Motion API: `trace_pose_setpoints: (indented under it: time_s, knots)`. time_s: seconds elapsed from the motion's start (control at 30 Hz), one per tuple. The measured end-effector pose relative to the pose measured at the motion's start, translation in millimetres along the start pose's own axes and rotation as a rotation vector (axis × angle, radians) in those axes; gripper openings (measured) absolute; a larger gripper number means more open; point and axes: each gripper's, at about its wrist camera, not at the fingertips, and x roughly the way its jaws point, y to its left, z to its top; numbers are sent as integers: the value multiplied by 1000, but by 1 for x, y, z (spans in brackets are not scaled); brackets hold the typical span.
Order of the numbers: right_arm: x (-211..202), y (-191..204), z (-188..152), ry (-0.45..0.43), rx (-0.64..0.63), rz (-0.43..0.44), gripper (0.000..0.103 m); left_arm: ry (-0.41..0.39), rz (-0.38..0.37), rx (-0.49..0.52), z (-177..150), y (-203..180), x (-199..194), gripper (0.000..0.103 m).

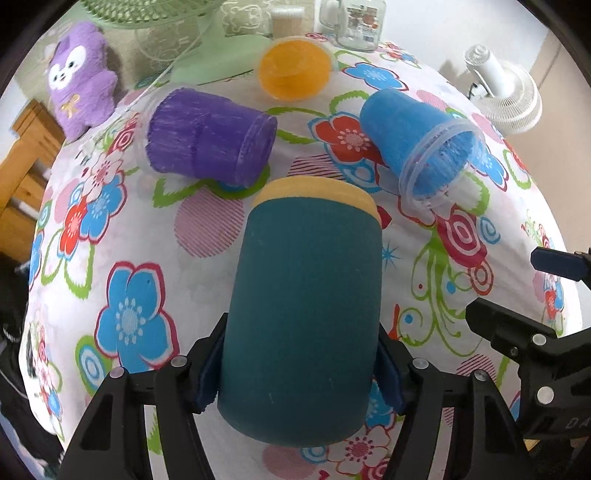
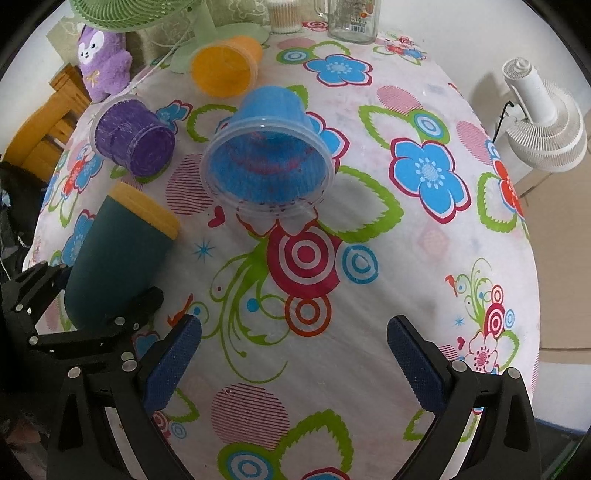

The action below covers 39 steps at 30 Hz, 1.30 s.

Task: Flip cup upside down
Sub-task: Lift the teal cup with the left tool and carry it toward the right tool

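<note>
My left gripper (image 1: 301, 373) is shut on a dark teal cup (image 1: 303, 314) with a yellow band at its far end. It holds the cup tilted, lying along the fingers just above the flowered tablecloth; the cup also shows in the right wrist view (image 2: 118, 258). A blue cup (image 1: 417, 144) lies on its side, its open mouth toward me (image 2: 267, 158). A purple cup (image 1: 210, 138) and an orange cup (image 1: 293, 68) also lie on their sides. My right gripper (image 2: 293, 363) is open and empty over the cloth, short of the blue cup.
A green fan (image 1: 207, 48), a purple plush toy (image 1: 81, 77), a glass jar (image 1: 360, 26) and a cotton swab box (image 2: 282, 14) stand along the far edge. A white fan (image 2: 543, 122) sits beyond the table's right edge. A wooden chair (image 2: 40, 122) is at left.
</note>
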Motion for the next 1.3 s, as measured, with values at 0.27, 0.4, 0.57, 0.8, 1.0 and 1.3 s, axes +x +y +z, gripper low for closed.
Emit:
trace_pose_setpoints:
  time_s: [0.27, 0.4, 0.57, 0.8, 1.0, 1.3]
  knots:
    - [-7, -5, -3, -7, -55, 17, 102, -3, 52, -150, -23, -3, -12, 70]
    - [-10, -7, -5, -7, -102, 23, 102, -6, 85, -221, -33, -12, -18, 70]
    - [-14, -11, -9, -8, -157, 37, 102, -13, 99, -291, -43, -27, -25, 70]
    - [-18, -16, -19, 0, -212, 50, 102, -6, 130, -375, -57, -42, -32, 69]
    - [-18, -20, -26, 7, -217, 54, 102, -6, 115, -428, -67, -45, -31, 70]
    - [-20, -23, -28, 7, -212, 65, 102, 2, 139, -396, -67, -46, -34, 96]
